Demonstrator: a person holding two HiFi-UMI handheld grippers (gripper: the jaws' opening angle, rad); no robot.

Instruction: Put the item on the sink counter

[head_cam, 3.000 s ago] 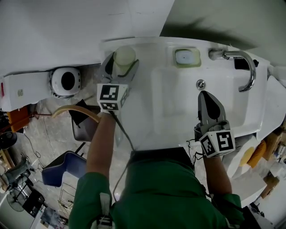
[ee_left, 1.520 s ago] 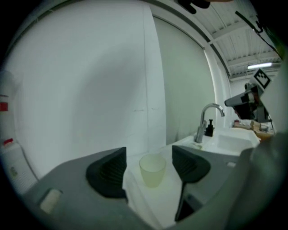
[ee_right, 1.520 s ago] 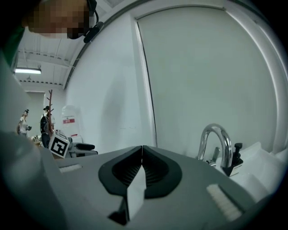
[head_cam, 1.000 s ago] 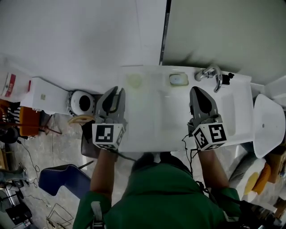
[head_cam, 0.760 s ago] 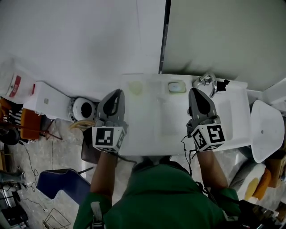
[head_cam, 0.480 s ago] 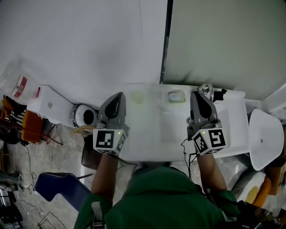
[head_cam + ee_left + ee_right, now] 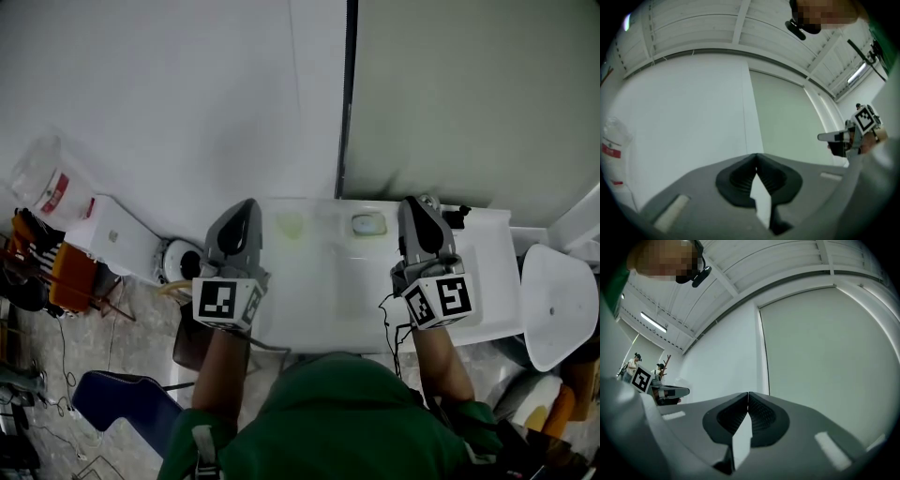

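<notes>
Wht sink counter (image 7: pixel 480 274), pale-grn item (image 7: pixel 290 225)

Green top (image 7: pixel 347 427), grey left gripper (image 7: pixel 246 203), right gripper (image 7: pixel 413 201) — marker cubes (image 7: pixel 223 302), cable (image 7: pixel 383 314)

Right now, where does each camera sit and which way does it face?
Head view: on the person's head, looking down at the sink counter; both forearms, left claw and right claw show.
Left gripper view: on the left claw, aimed along its shut jaws, up at wall and ceiling; right claw at right edge.
Right gripper view: on the right claw, jaws shut, facing the same wall; left claw at left edge.
Shared: all views catch the wall's white-green seam.
</notes>
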